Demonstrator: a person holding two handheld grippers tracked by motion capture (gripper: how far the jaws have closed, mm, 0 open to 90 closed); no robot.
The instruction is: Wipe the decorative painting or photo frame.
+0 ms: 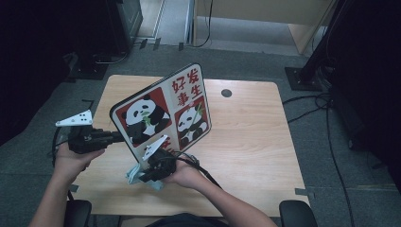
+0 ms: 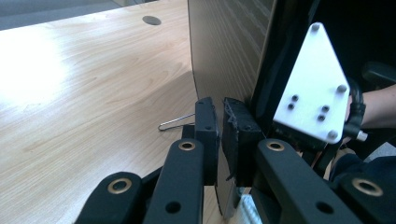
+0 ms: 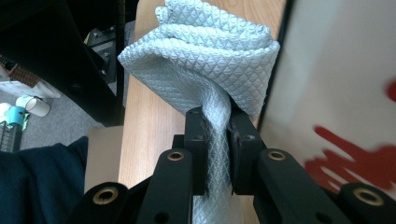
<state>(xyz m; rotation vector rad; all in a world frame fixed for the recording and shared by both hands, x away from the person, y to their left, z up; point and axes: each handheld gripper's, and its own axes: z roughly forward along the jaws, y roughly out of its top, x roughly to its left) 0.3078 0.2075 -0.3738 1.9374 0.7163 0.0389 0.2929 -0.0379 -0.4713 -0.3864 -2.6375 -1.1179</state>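
Two grippers are counted: the left gripper (image 1: 113, 137) at the left edge of the table (image 1: 246, 137) and the right gripper (image 1: 142, 176) near its near edge. One panda board (image 1: 163, 111) is seen, raised over the left half of the table, with two panda pictures printed on its face. One pale blue cloth (image 3: 205, 51) is counted at the near edge. One round hole (image 1: 226, 93) is found near the far edge, and one thin metal wire (image 2: 175, 122) lies on the tabletop.
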